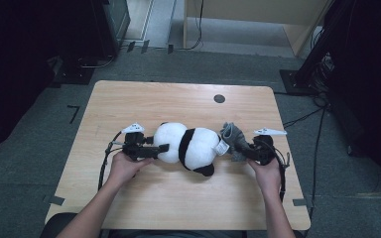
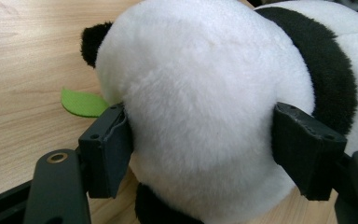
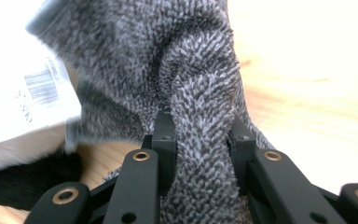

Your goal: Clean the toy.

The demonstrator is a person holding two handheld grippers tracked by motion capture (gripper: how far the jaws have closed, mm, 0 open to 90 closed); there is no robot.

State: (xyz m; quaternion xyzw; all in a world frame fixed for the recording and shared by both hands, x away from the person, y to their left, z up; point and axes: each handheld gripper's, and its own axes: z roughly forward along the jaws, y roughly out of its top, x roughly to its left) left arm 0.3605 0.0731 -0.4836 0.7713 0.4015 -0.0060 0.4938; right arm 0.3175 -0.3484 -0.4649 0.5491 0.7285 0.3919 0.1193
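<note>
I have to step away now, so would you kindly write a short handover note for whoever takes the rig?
Left gripper: jaws set on either side of the panda plush, pressed into its white head end; it lies mid-table.
Right gripper: shut on a fold of the grey cloth, which sits by the panda's rear beside its sewn-in label.
Done: both things are gripped.
Left: seemingly working the cloth against the panda; how far that has got cannot be told. A green felt leaf lies by the head.

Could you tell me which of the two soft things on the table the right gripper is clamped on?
The grey fuzzy cloth, pinched in a fold by the right gripper. The panda plush sits between the left gripper's jaws instead.
</note>
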